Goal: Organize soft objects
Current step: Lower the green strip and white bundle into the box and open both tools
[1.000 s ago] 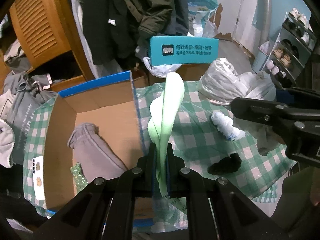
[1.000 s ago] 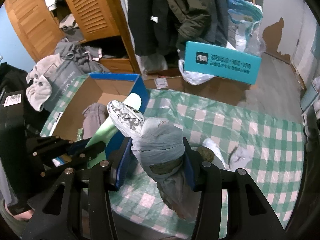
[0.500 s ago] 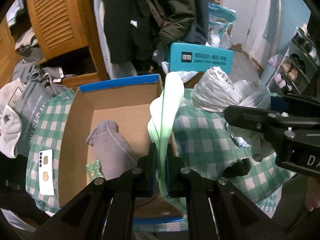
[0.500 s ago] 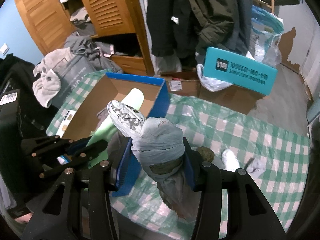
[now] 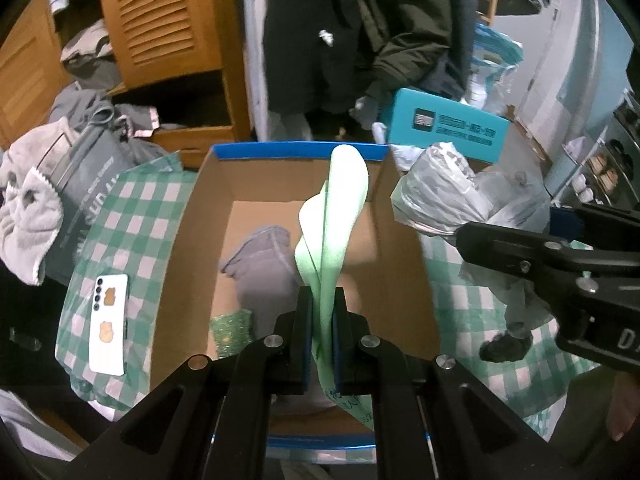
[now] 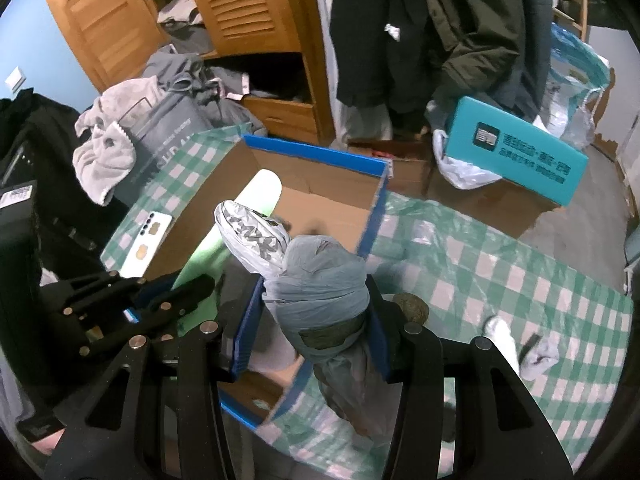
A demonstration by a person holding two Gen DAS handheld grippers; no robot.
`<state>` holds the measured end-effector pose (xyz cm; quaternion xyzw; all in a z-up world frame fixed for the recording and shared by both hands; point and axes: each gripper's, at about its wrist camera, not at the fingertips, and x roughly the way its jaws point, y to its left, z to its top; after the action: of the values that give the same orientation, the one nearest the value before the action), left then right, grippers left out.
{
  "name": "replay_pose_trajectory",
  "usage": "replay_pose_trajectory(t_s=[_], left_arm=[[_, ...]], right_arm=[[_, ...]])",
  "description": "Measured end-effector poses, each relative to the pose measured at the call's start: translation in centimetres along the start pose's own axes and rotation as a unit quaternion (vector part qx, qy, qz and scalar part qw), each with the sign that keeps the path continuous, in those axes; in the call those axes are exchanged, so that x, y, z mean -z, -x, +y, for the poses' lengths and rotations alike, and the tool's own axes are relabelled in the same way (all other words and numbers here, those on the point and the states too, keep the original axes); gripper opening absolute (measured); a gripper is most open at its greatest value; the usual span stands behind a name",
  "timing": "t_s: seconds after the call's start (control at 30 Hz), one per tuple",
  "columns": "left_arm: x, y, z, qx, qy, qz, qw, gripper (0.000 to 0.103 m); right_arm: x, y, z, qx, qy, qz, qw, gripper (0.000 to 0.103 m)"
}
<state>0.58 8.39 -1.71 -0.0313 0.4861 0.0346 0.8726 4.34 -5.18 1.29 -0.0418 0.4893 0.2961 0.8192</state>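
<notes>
A garment [image 5: 264, 264] lies in the box [image 5: 404, 240]; a phone [image 5: 109, 322] lies left of it.

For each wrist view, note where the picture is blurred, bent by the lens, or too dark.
Left wrist view: the wardrobe and coats smear with motion blur; the green cloth stays sharp; fisheye curves the cardboard box walls.
Right wrist view: the checked tablecloth blurs near the bottom; corners black out; the grey bundle is crisp.

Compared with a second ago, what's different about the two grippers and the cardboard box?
Both grippers have carried their loads leftward: the left gripper with its light green cloth now hangs over the cardboard box, and the right gripper with its grey bundle is at the box's edge. Neither grip changed; nothing was released.
</notes>
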Motion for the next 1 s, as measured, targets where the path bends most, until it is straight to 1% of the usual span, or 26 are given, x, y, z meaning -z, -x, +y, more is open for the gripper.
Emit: replay_pose_trajectory(t_s=[0.33,0.67,0.7,0.77,0.83,0.87,0.9,1.0], left_arm=[[0.2,-1.9,3.1,-0.015,0.036,0.023,0.9990,0.008],[0.4,-2.8,4.4,-0.012,0.062,0.041,0.9972,0.009],[0.5,-2.9,4.4,-0.012,0.063,0.043,0.9970,0.011],[0.5,-2.9,4.5,-0.015,0.063,0.045,0.9969,0.018],[0.5,-2.7,4.4,-0.020,0.062,0.041,0.9971,0.037],[0.5,-2.6,4.4,-0.022,0.061,0.037,0.9972,0.041],[0.5,-2.4,4.3,-0.024,0.060,0.034,0.9973,0.042],[0.5,-2.2,4.1,-0.028,0.054,0.033,0.9976,0.046]], right_arm=[[-1.3,-2.2,2.4,-0.021,0.004,0.015,1.000,0.048],[-1.7,-4.1,2.9,-0.035,-0.011,0.038,0.999,0.048],[-1.7,-4.2,2.9,-0.036,-0.013,0.038,0.999,0.048],[-1.7,-4.3,2.8,-0.037,-0.017,0.038,0.998,0.048],[-1.7,-4.3,2.7,-0.038,-0.020,0.038,0.998,0.051],[-1.7,-4.2,2.6,-0.036,-0.023,0.035,0.998,0.058],[-1.6,-4.1,2.5,-0.033,-0.025,0.032,0.999,0.062],[-1.6,-4.0,2.1,-0.031,-0.032,0.029,0.999,0.062]])
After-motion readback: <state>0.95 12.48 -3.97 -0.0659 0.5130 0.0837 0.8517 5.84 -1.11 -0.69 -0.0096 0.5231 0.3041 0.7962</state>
